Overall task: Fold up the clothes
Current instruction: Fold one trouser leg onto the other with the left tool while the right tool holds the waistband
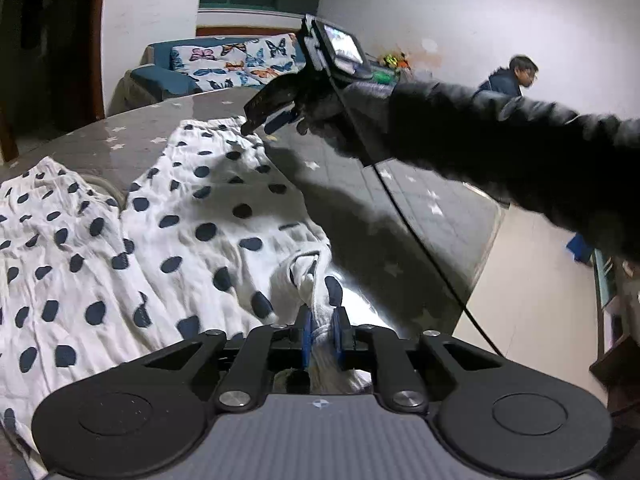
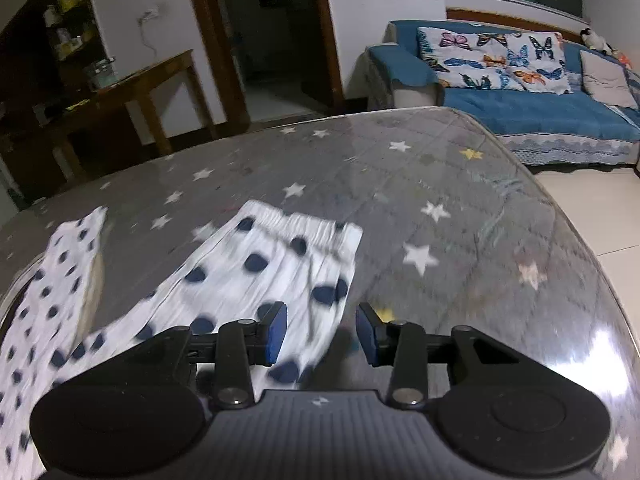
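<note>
While cloth is bunched: folding looks barely begun; no neat fold visible yet.
Left tongs (image 1: 322, 334): pinching a gathered corner of the spotted garment (image 1: 168, 224), nearest the camera.
Garment: white with dark dots, lying crumpled across the table (image 2: 440, 200), legs apart, waistband at the far end.
Right tongs (image 2: 321, 334): spread, nothing between them, above the garment's edge near the waistband.
Left to do: flatten, bring halves together.
Table: glossy grey cover with stars.
Room: blue sofa (image 2: 532, 112), butterfly cushions, a seated person (image 1: 514, 78).
</note>
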A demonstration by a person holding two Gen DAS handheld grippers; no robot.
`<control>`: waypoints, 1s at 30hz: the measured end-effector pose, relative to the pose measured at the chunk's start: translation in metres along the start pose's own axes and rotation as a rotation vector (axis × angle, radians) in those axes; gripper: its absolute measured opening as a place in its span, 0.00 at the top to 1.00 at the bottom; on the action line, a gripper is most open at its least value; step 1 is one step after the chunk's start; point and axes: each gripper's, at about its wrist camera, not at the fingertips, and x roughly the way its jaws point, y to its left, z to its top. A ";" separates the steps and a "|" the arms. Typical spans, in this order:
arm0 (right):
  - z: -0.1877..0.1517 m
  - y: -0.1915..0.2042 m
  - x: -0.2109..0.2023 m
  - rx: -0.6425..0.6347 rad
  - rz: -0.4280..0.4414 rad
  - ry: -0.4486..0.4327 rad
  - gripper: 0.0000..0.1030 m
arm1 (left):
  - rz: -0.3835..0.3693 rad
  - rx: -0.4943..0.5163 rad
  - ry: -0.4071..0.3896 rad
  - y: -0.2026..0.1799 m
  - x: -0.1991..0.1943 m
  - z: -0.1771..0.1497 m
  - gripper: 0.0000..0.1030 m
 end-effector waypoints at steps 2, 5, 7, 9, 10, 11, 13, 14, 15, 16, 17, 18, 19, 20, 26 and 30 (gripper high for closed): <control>0.006 0.000 0.012 0.003 -0.018 0.003 0.62 | -0.004 -0.022 -0.007 0.006 -0.004 0.003 0.88; 0.011 0.002 0.026 -0.002 -0.039 0.000 0.62 | -0.004 -0.052 -0.016 0.014 -0.008 0.005 0.88; 0.013 0.004 0.031 -0.006 -0.050 -0.008 0.63 | -0.006 -0.068 -0.021 0.019 -0.011 0.006 0.88; 0.016 0.007 0.034 -0.011 -0.066 -0.008 0.75 | -0.005 -0.078 -0.025 0.022 -0.013 0.006 0.88; 0.017 0.007 0.035 -0.012 -0.074 -0.006 0.85 | -0.002 -0.082 -0.026 0.024 -0.014 0.005 0.88; 0.018 0.008 0.036 -0.014 -0.082 -0.005 0.88 | 0.000 -0.086 -0.028 0.026 -0.015 0.005 0.88; 0.022 0.008 0.035 0.001 -0.086 -0.005 0.95 | 0.006 -0.100 -0.036 0.030 -0.020 0.003 0.88; 0.025 0.009 0.033 0.005 -0.088 -0.009 0.96 | 0.011 -0.108 -0.042 0.032 -0.023 0.002 0.88; 0.028 0.010 0.031 0.008 -0.092 -0.015 0.96 | 0.016 -0.116 -0.048 0.034 -0.026 0.000 0.88; 0.031 0.010 0.028 0.010 -0.095 -0.021 0.96 | 0.020 -0.124 -0.054 0.037 -0.030 -0.001 0.88; 0.035 0.013 0.025 0.016 -0.092 -0.028 0.96 | 0.023 -0.134 -0.059 0.039 -0.033 -0.003 0.88; 0.040 0.016 0.022 0.019 -0.088 -0.037 0.97 | 0.028 -0.143 -0.065 0.042 -0.036 -0.005 0.88; 0.045 0.020 0.018 0.019 -0.083 -0.046 0.97 | 0.034 -0.154 -0.071 0.045 -0.040 -0.007 0.88; 0.051 0.026 0.014 0.017 -0.074 -0.057 0.97 | 0.040 -0.167 -0.078 0.048 -0.045 -0.011 0.88; 0.087 0.078 -0.003 -0.016 -0.006 -0.116 0.99 | 0.084 -0.267 -0.118 0.070 -0.072 -0.031 0.89; 0.102 0.115 -0.003 -0.027 0.028 -0.127 0.99 | 0.102 -0.309 -0.139 0.078 -0.087 -0.040 0.89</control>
